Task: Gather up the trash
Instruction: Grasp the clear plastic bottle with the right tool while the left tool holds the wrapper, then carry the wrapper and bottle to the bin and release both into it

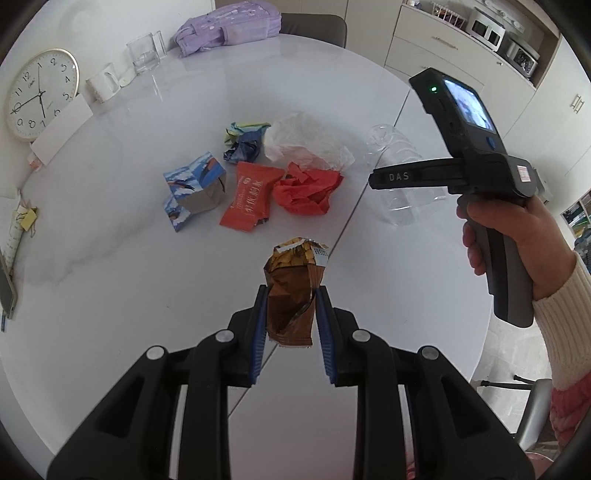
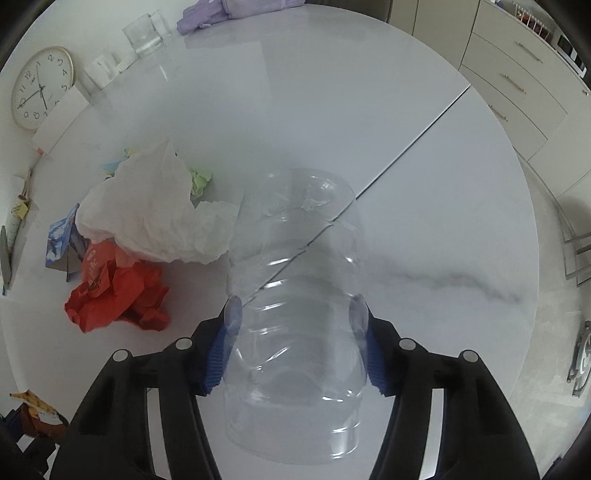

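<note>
My left gripper [image 1: 291, 291] is shut on a crumpled brown snack wrapper [image 1: 293, 273], held above the white marble table [image 1: 110, 258]. My right gripper [image 2: 295, 314] points down over a clear plastic bottle [image 2: 295, 258] lying on the table, with both blue pads [image 2: 229, 321] against its ribbed sides. More trash lies in a cluster to the bottle's left: a white tissue [image 2: 155, 214], crumpled red paper [image 2: 118, 295], an orange-red wrapper [image 1: 249, 201], a blue carton [image 1: 194, 190] and a crumpled blue and yellow paper [image 1: 243, 142].
A wall clock [image 1: 40, 94], a white mug [image 1: 103, 83], a glass container [image 1: 144, 55] and a purple bag [image 1: 229, 26] line the table's far edge. A phone [image 1: 7, 291] lies at the left rim. Drawers [image 2: 517, 74] stand beyond the table to the right.
</note>
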`<state>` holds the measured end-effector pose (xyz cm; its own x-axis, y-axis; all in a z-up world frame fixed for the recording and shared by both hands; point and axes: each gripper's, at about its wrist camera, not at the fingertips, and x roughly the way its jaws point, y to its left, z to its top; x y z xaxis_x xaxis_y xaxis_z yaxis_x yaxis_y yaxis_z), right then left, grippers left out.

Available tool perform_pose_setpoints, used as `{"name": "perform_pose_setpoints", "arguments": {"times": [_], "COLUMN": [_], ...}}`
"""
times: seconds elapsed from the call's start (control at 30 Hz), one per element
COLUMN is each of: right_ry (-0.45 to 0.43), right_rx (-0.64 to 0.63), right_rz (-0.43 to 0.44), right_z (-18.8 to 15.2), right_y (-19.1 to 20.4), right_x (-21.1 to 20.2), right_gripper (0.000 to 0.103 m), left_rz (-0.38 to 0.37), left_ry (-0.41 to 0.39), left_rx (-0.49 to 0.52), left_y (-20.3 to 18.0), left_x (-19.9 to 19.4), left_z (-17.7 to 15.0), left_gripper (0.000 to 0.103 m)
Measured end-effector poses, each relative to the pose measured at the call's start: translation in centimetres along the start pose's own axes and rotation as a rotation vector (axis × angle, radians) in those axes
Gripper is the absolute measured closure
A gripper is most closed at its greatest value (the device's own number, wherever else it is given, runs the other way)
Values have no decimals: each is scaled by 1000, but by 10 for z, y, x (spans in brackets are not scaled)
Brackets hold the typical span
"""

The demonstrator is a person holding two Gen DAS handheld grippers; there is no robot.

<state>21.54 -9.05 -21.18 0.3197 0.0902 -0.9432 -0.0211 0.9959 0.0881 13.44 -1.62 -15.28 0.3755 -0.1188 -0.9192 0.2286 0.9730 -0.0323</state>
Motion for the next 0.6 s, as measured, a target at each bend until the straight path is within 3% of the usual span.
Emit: {"name": "perform_pose_setpoints", "arguments": {"times": [0.13, 0.37, 0.6], "right_ry": [-29, -126, -193], "right_rx": [-14, -48, 14], "right_rz": [-4, -53, -72], "right_z": [-16, -65, -114], "right_y": [-7, -35, -75], "right_x": [-24, -104, -155], "right_gripper": [43, 43, 43], "left_rz": [-6, -42, -82], "left_ry": [7, 18, 11], "left_rx": [31, 92, 171], "left_y": [-11, -43, -99], "left_x": [0, -9, -25], "left_z": [-1, -8, -20], "left_gripper": [78, 78, 78]}}
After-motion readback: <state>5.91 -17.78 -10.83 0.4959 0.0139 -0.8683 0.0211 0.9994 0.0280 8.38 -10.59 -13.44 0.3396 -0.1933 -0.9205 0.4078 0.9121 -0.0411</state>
